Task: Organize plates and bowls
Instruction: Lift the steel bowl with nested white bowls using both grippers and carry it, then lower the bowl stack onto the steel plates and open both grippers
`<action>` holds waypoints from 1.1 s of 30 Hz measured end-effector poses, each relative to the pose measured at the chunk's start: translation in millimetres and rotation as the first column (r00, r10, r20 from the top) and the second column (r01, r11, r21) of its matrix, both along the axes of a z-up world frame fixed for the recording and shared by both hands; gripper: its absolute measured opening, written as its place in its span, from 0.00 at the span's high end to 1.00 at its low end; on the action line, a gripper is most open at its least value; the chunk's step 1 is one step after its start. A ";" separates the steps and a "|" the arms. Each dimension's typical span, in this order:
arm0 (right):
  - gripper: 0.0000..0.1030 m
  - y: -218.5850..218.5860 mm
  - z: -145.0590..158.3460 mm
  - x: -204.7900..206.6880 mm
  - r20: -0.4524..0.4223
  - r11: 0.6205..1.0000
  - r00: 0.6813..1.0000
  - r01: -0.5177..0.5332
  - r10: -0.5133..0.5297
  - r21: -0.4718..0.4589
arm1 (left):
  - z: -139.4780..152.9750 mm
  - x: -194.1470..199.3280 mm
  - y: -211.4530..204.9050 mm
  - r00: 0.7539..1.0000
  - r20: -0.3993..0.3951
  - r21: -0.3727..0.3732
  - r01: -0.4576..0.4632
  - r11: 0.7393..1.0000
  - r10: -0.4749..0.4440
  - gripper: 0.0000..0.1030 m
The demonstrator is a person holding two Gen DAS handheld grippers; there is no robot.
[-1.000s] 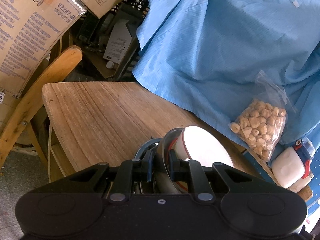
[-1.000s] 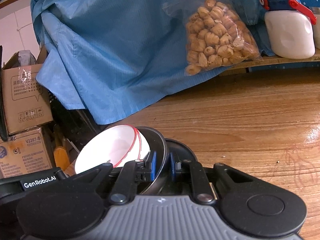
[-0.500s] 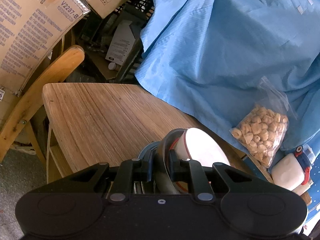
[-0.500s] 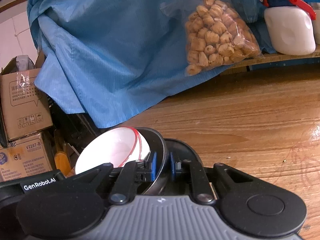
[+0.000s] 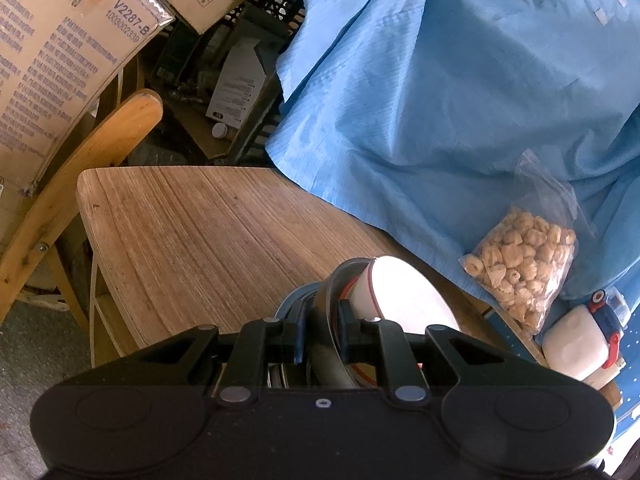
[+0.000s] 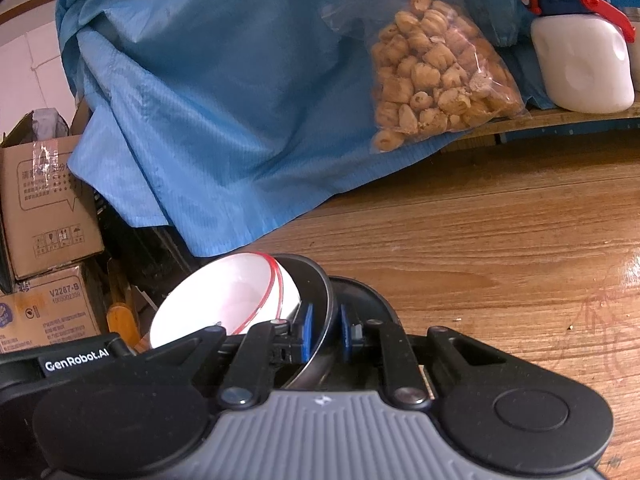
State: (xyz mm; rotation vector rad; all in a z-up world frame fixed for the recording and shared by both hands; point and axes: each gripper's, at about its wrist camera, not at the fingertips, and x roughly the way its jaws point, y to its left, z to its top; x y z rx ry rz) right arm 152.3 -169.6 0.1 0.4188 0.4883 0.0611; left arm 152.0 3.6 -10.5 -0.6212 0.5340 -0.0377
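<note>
Wooden table [image 5: 192, 232] corner shows only leftward.

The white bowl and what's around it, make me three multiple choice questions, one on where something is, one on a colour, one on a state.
1. Where does the white bowl sit?
A. Nested in the metal bowl
B. On the blue cloth
C. Beside the white bottle

2. What colour is the white bowl's rim line?
A. Green
B. Red
C. Black

3. What state is the right gripper in?
A. Wide open above the table
B. Shut on the snack bag
C. Shut on the metal bowl

Answers: 1 A, it lies tilted inside the metal bowl. 2 B, a red line circles its edge. 3 C, blue pads pinch the metal rim from both sides; the left gripper grips the same bowl.
</note>
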 end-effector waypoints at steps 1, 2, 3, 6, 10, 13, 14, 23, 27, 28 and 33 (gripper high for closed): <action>0.83 -0.2 -0.2 -0.1 0.001 1.000 1.000 0.000 0.000 0.001 | -0.2 0.0 0.0 1.000 0.001 0.000 0.001 1.000 -0.001 0.84; 0.82 0.2 -0.1 0.0 0.003 1.000 1.000 0.001 -0.001 -0.001 | 0.0 -0.1 -0.3 1.000 0.001 0.002 0.001 1.000 -0.001 0.84; 0.82 0.5 0.2 -0.1 0.002 1.000 1.000 0.003 -0.003 -0.004 | 0.3 0.0 -0.4 1.000 0.000 0.006 0.002 1.000 -0.002 0.84; 0.82 1.6 0.9 -0.3 0.004 1.000 1.000 0.003 -0.003 -0.015 | 0.1 0.0 -0.6 1.000 0.000 0.010 0.004 1.000 -0.004 0.84; 0.82 2.2 1.3 -1.0 0.005 0.999 1.000 -0.003 0.003 -0.032 | -0.6 -0.3 0.6 1.000 -0.001 0.002 0.007 1.000 -0.007 0.81; 0.80 2.7 2.4 -1.8 0.007 0.999 1.000 -0.003 0.003 -0.046 | -2.0 0.4 3.5 1.000 -0.001 -0.016 0.013 1.000 -0.013 0.80; 0.79 2.4 2.3 -1.8 0.007 0.999 1.000 -0.001 0.001 -0.048 | -1.9 0.5 3.1 1.000 0.000 -0.013 0.014 1.000 -0.014 0.79; 0.70 -1.2 2.4 -3.2 0.010 0.998 1.000 0.030 -0.030 -0.056 | -1.1 2.3 2.5 1.000 0.009 0.003 0.029 1.000 -0.029 0.77; 0.69 -1.1 3.7 -3.2 0.014 0.997 0.999 0.041 -0.040 -0.073 | -1.6 0.8 3.6 0.999 0.022 0.011 0.029 1.000 -0.029 0.78; 0.69 -0.7 3.9 -3.1 0.014 0.996 0.999 0.042 -0.041 -0.078 | -1.7 0.3 3.8 0.999 0.028 0.014 0.027 1.000 -0.027 0.76; 0.69 -0.2 3.0 -4.6 0.024 0.996 0.999 0.048 -0.046 -0.079 | -3.5 -0.7 8.6 1.000 0.030 0.025 -0.004 1.000 0.004 0.55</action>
